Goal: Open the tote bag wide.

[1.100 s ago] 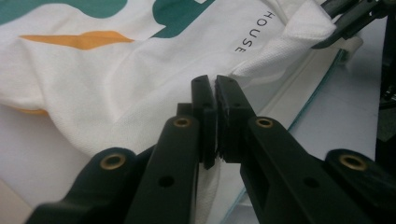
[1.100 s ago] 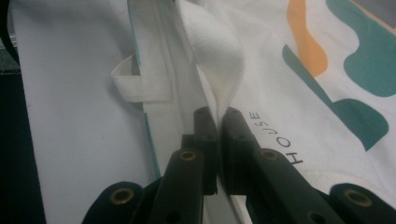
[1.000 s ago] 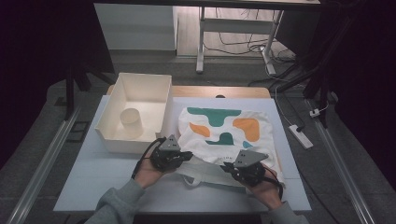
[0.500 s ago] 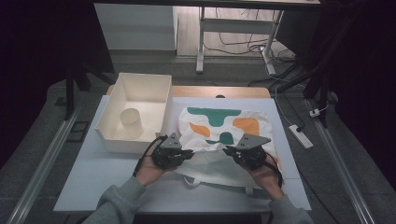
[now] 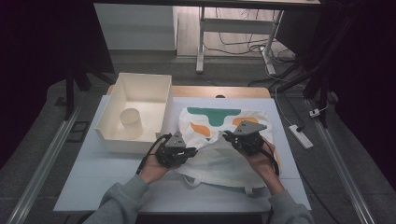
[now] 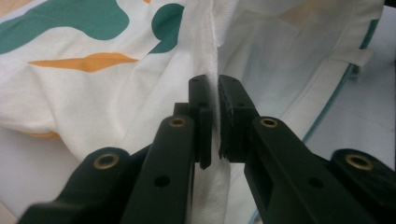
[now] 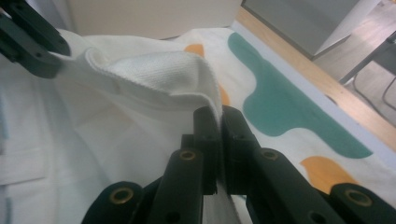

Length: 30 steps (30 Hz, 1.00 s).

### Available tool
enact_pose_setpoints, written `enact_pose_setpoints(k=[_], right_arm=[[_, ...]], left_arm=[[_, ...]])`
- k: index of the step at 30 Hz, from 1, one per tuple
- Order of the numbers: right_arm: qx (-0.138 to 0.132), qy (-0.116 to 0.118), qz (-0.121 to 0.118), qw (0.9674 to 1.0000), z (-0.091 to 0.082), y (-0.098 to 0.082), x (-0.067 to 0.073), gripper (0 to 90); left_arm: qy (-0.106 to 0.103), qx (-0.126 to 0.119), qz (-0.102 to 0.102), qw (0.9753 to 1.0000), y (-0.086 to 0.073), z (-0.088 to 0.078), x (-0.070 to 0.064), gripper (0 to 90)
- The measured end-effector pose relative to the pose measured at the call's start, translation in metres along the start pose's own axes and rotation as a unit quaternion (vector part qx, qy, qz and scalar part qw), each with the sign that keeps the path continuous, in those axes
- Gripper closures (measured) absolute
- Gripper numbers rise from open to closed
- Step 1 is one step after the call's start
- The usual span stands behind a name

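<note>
Both grippers, left [image 5: 187, 151] and right [image 5: 232, 136], pinch the tote bag's [image 5: 219, 161] hem beside the box [image 5: 140, 95]; uneven pulling could slip it.

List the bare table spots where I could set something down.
Free: the near-left table corner, in front of the white bin, and a narrow strip along the near edge. Crowded: the middle and right, covered by the cloth bag that the left gripper and right gripper pinch.

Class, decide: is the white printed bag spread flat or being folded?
Being folded: both grippers pinch the cloth bag, its near edge lifted over the printed part.
</note>
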State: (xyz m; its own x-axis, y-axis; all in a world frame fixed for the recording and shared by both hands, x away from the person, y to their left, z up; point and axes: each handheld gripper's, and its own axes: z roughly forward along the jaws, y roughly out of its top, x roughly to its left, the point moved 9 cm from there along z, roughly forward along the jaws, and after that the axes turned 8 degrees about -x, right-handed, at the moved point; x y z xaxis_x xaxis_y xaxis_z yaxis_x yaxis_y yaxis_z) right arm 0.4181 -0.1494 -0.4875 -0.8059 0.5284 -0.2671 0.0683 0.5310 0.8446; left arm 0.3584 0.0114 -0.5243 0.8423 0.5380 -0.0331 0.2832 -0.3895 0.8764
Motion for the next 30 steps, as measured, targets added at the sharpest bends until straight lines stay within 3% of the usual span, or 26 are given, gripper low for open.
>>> enact_pose_setpoints(k=[10, 17, 22, 30], right_arm=[[0.003, 0.008, 0.011, 0.9999, 0.014, 0.000, -0.018, 85.6], [0.003, -0.011, 0.026, 0.9996, 0.024, -0.002, -0.033, 85.6], [0.007, -0.018, 0.046, 0.9988, 0.037, -0.010, -0.044, 85.6], [0.038, -0.017, 0.064, 0.9971, 0.056, -0.030, -0.049, 85.6]], left_arm=[[0.010, 0.002, -0.011, 0.9999, 0.008, 0.005, 0.005, 82.9], [0.015, -0.003, -0.024, 0.9996, 0.020, 0.015, 0.011, 81.9], [0.020, -0.003, -0.026, 0.9995, 0.024, 0.023, 0.019, 81.5], [0.021, 0.005, -0.031, 0.9993, 0.020, 0.033, 0.026, 79.3]])
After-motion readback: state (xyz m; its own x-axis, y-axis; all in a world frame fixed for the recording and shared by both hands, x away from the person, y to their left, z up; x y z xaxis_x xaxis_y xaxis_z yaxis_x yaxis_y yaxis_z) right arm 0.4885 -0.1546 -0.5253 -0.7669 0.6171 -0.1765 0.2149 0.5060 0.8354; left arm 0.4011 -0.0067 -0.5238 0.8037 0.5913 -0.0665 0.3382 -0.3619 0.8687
